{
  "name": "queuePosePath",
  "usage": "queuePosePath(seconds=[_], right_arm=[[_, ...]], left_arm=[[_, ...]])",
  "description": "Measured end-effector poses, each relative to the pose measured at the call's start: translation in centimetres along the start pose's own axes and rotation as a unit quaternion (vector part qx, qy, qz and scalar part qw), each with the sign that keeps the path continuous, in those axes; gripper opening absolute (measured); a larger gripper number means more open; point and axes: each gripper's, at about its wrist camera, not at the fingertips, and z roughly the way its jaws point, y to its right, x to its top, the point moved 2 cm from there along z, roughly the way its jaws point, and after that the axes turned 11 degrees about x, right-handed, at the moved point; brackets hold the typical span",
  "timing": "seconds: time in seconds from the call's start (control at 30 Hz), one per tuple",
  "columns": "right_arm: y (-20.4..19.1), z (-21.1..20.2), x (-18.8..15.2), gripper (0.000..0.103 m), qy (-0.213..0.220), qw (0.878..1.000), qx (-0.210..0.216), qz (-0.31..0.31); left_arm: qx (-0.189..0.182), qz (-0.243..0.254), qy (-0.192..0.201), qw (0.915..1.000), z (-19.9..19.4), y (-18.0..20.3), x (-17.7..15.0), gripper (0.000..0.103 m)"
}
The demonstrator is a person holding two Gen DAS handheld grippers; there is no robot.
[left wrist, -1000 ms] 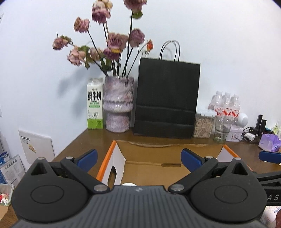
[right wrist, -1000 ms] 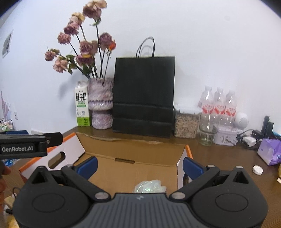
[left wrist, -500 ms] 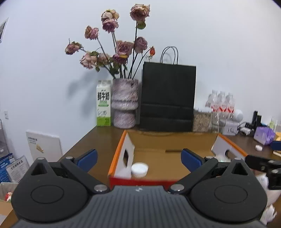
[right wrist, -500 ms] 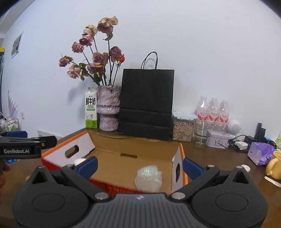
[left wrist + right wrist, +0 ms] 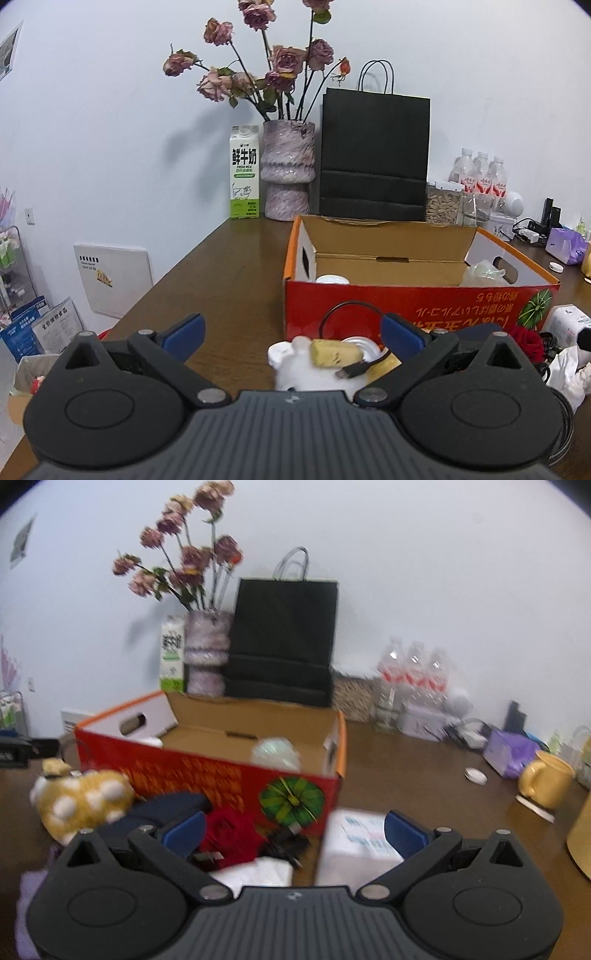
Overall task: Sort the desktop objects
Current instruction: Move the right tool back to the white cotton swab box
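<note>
Fingers [image 5: 183,330] of both grippers are being held apart, empty | red open-topped cardboard box [image 5: 421,299] on brown worktop [image 5: 221,273] is being filled | yellow-and-white spotted plush toy [image 5: 79,803] beside it is likely being targeted next.

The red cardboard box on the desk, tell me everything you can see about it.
The red cardboard box sits upright on the brown desk, flaps open. Its front is red with upside-down yellow print and a green melon picture; edges are orange, the inside plain brown, and the white end flaps have handle cutouts. Inside lie a white lidded cup and a crumpled clear bag.
</note>
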Motion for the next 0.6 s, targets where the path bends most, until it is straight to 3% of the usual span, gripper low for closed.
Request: queuePosePath(seconds=[0.4, 0.6], right_arm=[[3.6, 1.6, -1.9, 0.103, -0.041, 0.998, -0.047, 0.032], [5.2, 3.6, -1.6, 0.103, -0.064, 0.995, -0.058, 0.05]], left_arm=[[-0.008, 0.019, 0.009, 0.9998, 1.2, 0.7, 1.0, 0.1], [-0.019, 0.033, -0.002, 0.9993, 2.7, 1.5, 1.5, 0.078]])
